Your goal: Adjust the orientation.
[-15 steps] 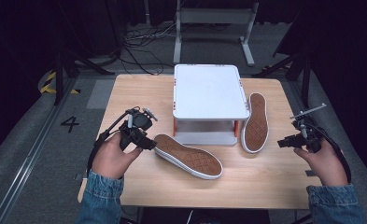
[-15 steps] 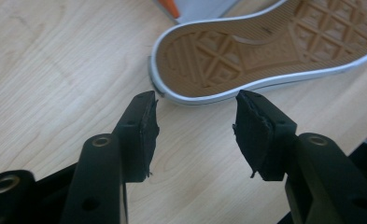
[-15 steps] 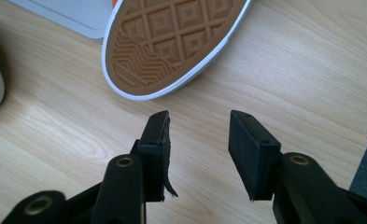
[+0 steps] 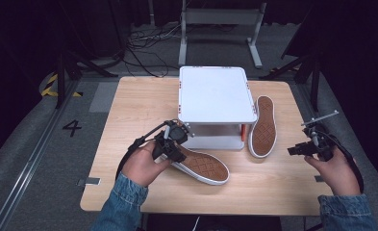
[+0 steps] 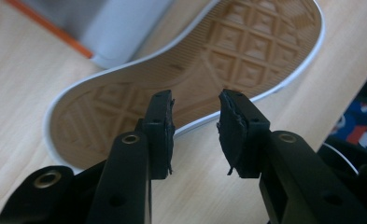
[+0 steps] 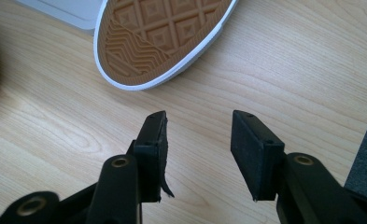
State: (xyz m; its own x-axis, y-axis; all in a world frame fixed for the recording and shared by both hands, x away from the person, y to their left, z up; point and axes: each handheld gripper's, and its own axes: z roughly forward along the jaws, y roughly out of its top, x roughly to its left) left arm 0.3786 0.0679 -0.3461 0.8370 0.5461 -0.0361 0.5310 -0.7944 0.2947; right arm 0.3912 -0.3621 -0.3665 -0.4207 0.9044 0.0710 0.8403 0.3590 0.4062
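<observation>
The left gripper (image 4: pixel 173 149) covers the near shoe's (image 4: pixel 203 167) heel end in the high view.

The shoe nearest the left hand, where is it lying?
In the high view the near shoe lies sole-up on the table, left of centre, before the white stand, with the left gripper at its heel end.

A recording studio or robotics lab, dark-walled: a lone wooden table (image 4: pixel 143 101) stands on grey carpeted flooring under bright light, black drapes closing off the surroundings. At 12 o'clock beyond it, loose cables (image 4: pixel 148 41) trail around a grey metal stand (image 4: pixel 220 19). At 9 o'clock, a floor marking, the numeral 4 (image 4: pixel 72 127), and at 10 o'clock yellow-black hazard tape (image 4: pixel 49 84) flag a staged work cell.
</observation>
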